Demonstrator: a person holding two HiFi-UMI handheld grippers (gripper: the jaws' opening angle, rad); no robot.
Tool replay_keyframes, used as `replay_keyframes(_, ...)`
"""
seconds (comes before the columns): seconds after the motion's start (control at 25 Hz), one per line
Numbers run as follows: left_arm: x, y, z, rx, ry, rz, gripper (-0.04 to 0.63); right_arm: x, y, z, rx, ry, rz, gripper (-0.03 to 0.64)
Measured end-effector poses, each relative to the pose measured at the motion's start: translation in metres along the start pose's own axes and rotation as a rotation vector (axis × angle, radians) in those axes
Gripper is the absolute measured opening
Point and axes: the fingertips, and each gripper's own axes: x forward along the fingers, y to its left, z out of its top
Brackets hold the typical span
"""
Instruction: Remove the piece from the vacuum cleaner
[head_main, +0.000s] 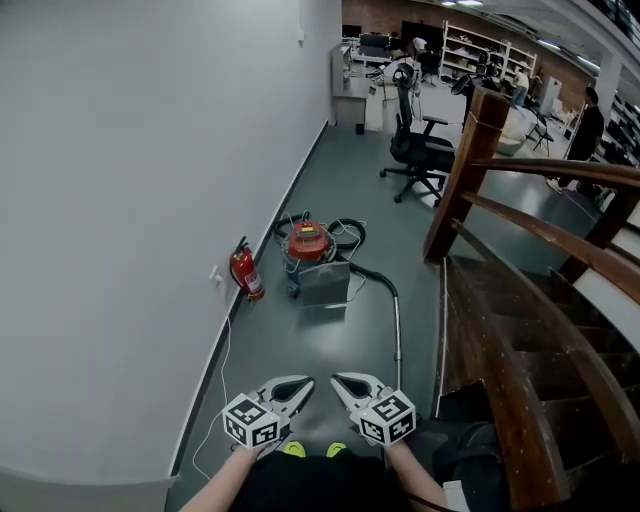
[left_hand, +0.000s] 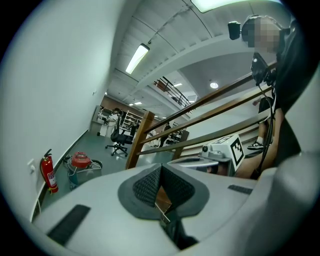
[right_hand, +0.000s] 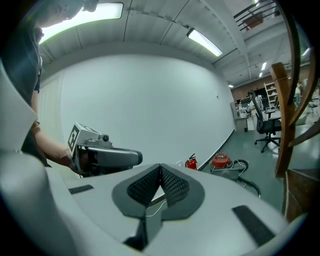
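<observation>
A red-topped vacuum cleaner (head_main: 309, 243) with a grey metal body stands on the floor by the wall, well ahead of me. Its black hose and metal wand (head_main: 397, 322) curve back along the floor toward me. The cleaner also shows small in the left gripper view (left_hand: 80, 161) and the right gripper view (right_hand: 220, 161). My left gripper (head_main: 302, 383) and right gripper (head_main: 342, 382) are held side by side near my body, far from the cleaner. Both are shut, pads together, with nothing between them.
A red fire extinguisher (head_main: 246, 272) stands against the white wall left of the cleaner. A wooden staircase with railing (head_main: 520, 290) fills the right side. A black office chair (head_main: 418, 148) stands farther down the corridor. A white cable (head_main: 218, 400) runs along the wall's base.
</observation>
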Motion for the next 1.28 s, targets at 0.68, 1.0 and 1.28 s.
replay_keyframes(0.68,0.008,-0.020,-0.004,0.011,-0.061,0.041,0.009,-0.021,-0.006,-0.019,-0.020,0.051,0.096,0.014)
replay_keyframes(1.0,0.013,-0.013,-0.007,-0.034,-0.074,0.046,0.009,-0.020,-0.012,-0.018,-0.028,0.055,0.085,0.015)
replay_keyframes(1.28,0.029,0.005,-0.006,-0.021,-0.057,0.024,0.009,-0.004,-0.033,-0.022,-0.006,0.066,0.056,0.015)
